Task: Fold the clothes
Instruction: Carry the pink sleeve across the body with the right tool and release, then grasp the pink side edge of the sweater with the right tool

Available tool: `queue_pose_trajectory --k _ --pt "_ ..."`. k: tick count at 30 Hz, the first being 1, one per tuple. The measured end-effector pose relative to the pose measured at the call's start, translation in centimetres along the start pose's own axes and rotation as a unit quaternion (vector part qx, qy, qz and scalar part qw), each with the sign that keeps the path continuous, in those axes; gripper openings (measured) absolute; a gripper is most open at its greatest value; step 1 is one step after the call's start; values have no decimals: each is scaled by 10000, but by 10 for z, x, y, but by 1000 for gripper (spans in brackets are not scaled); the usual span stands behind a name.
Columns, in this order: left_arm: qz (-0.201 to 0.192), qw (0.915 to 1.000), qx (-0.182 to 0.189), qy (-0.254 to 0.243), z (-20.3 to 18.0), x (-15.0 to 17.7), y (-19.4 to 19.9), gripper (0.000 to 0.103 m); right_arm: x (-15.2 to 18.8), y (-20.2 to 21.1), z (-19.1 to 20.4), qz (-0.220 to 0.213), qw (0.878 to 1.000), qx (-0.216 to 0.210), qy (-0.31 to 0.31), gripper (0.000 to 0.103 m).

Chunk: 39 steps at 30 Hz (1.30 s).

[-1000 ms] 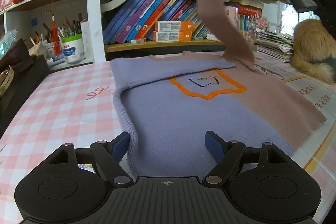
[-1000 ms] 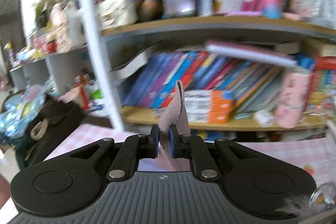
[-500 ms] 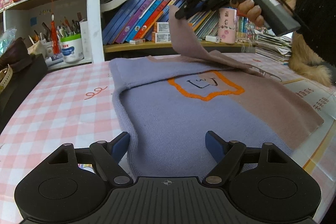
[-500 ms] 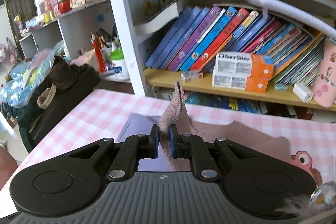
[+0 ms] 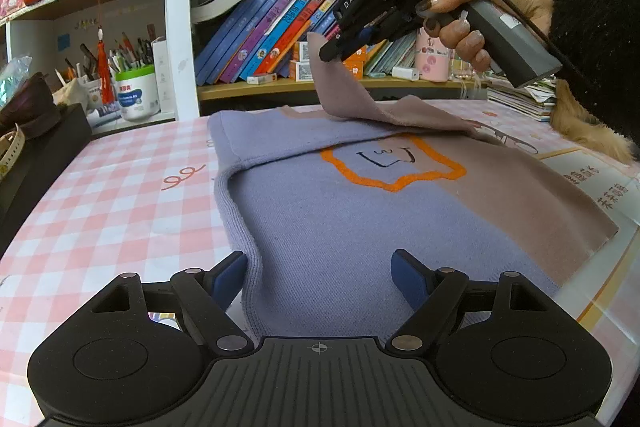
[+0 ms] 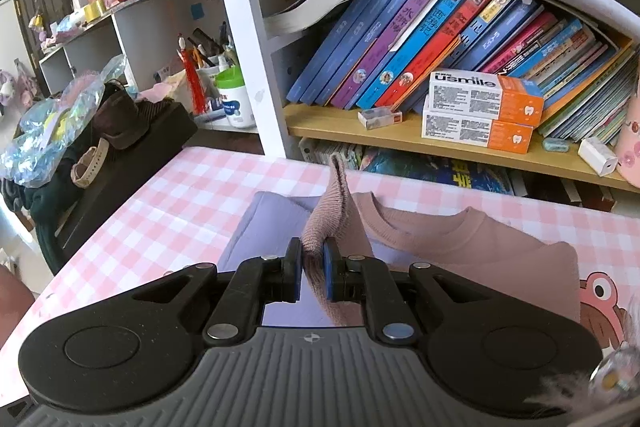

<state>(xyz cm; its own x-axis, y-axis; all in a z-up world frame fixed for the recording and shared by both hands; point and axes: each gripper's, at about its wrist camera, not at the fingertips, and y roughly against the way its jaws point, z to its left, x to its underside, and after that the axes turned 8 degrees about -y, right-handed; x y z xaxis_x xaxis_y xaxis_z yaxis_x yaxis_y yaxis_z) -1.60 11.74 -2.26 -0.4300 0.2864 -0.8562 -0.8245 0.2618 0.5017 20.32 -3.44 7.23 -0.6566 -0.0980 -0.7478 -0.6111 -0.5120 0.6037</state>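
Observation:
A lavender and dusty-pink sweater (image 5: 340,219) with an orange-outlined patch lies flat on the pink checked table (image 5: 112,195). Its lavender sleeve is folded across the chest. My right gripper (image 6: 311,269) is shut on the pink sleeve (image 6: 334,211) and holds its cuff above the sweater's upper part, near the collar (image 6: 432,223). In the left wrist view the right gripper (image 5: 328,55) hangs over the far end with the pink sleeve (image 5: 352,103) draped from it. My left gripper (image 5: 318,277) is open and empty, low over the sweater's near hem.
A bookshelf (image 5: 280,83) with leaning books and boxes stands right behind the table. A black box with a bag (image 6: 120,147) sits at the table's left edge. A pen cup (image 5: 134,91) stands at the back left. A furry animal (image 5: 588,131) and papers lie at the right.
My right gripper has carried the pink sleeve down and to the left, from high above the sweater to just over its upper part. My left gripper has stayed still.

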Motion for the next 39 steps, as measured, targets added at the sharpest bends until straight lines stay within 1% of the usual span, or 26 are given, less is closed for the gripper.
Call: queue_pose_trajectory --k 4,6,7,8,9,19,22,26,30,33,36,39 --pt "3 10000 -11 -12 -1 0 0 81 3 -2 0 42 10000 -50 -38 13" --pt "2 10000 -12 -7 -1 0 0 81 4 -2 1 29 10000 -46 -57 22" --pt "1 10000 -13 -5 -1 0 0 81 4 -2 1 17 10000 -43 -59 24" --pt "0 10000 -12 -2 -1 0 0 81 5 -1 2 12 10000 -59 -44 30" --pt "-1 10000 -13 1 -1 0 0 81 5 -1 2 9 10000 -72 -27 31" --pt "91 10000 -16 -2 0 0 -3 81 15 17 8 -8 9996 -100 246 36" --pt "68 9999 50 97 4 1 -2 81 20 29 4 -26 9996 -149 221 37" --pt "56 9997 77 214 7 1 -2 81 34 55 -8 -125 9996 -211 160 41" --pt "45 9995 35 302 9 2 -2 81 64 91 -31 -201 9996 -179 128 44" --pt "44 9992 -44 395 11 2 -1 80 104 122 -57 -226 9997 -51 11 46" --pt "-64 9986 -231 468 13 3 3 78 146 146 -80 -232 9992 259 -219 46" --pt "-205 9973 -444 541 14 4 9 76 183 173 -98 -345 9971 540 -420 46"
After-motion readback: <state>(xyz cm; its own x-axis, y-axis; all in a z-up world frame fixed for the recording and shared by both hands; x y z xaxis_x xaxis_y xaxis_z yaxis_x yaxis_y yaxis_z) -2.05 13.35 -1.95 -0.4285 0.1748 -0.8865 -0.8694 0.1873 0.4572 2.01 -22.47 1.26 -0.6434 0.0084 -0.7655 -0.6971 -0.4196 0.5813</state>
